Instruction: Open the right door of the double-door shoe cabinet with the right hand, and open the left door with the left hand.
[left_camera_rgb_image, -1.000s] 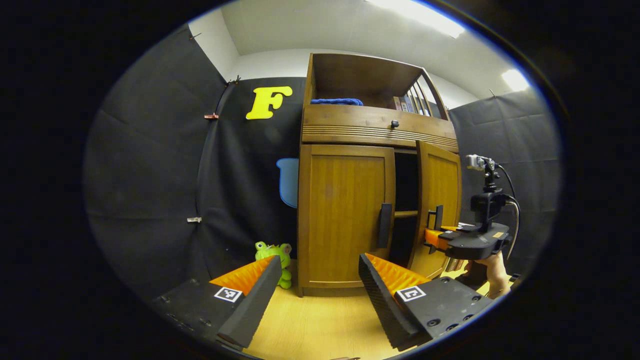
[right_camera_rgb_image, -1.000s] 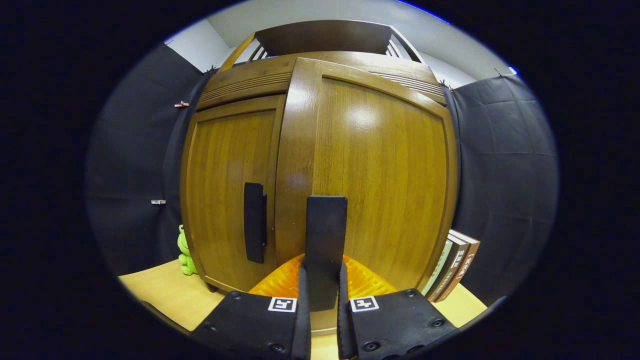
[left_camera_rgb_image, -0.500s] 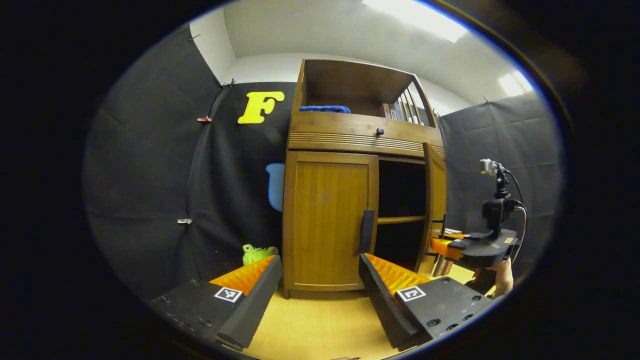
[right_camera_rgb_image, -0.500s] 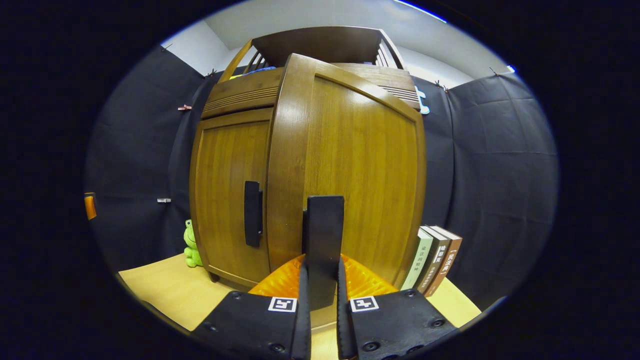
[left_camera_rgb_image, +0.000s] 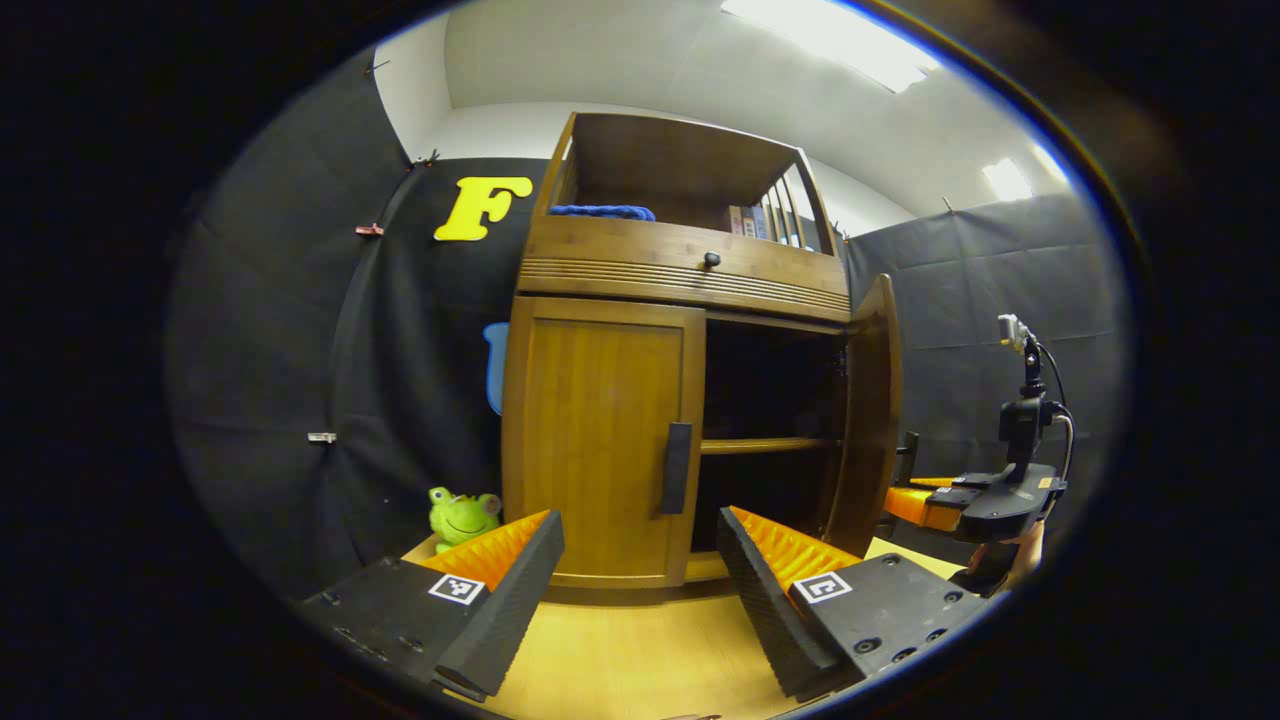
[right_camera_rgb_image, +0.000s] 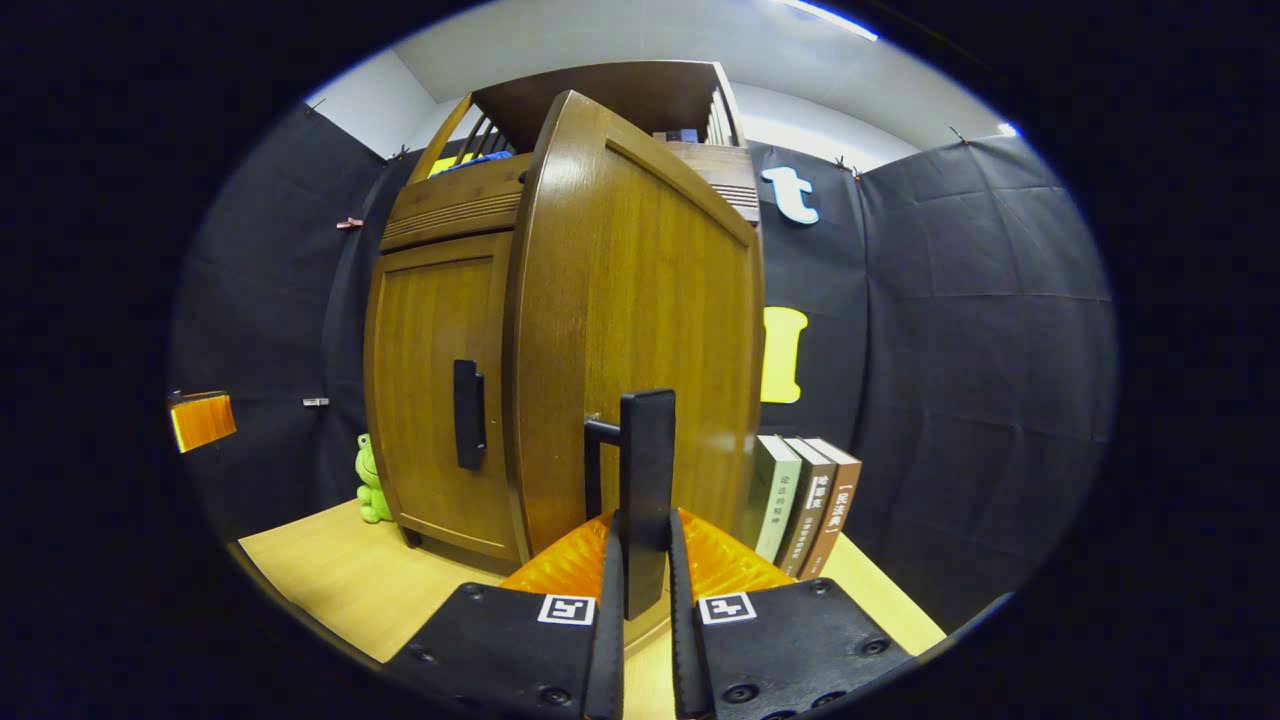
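A brown wooden shoe cabinet (left_camera_rgb_image: 690, 265) stands on the light wooden tabletop (left_camera_rgb_image: 640, 660). Its right door (left_camera_rgb_image: 868, 415) is swung far out, showing a dark inside with a shelf (left_camera_rgb_image: 765, 445). The left door (left_camera_rgb_image: 595, 440) is flat and closed, with a dark vertical handle (left_camera_rgb_image: 677, 468). My left gripper (left_camera_rgb_image: 640, 545) is open, short of that handle, nothing between its fingers. In the right gripper view my right gripper (right_camera_rgb_image: 640, 570) is shut on the right door's dark handle (right_camera_rgb_image: 647, 480), the door (right_camera_rgb_image: 640, 330) edge-on before it. The right gripper (left_camera_rgb_image: 905, 500) also appears at the door in the left gripper view.
A green frog toy (left_camera_rgb_image: 462, 513) sits left of the cabinet's base. Three upright books (right_camera_rgb_image: 810, 510) stand right of the cabinet, behind the swung door. A blue cloth (left_camera_rgb_image: 602, 211) and books lie on the cabinet's open top shelf. A hand (left_camera_rgb_image: 1020, 555) holds the right gripper.
The right door has swung much wider with my right gripper shut on its handle. My left gripper has shifted so the left door's handle sits closer between its fingers.
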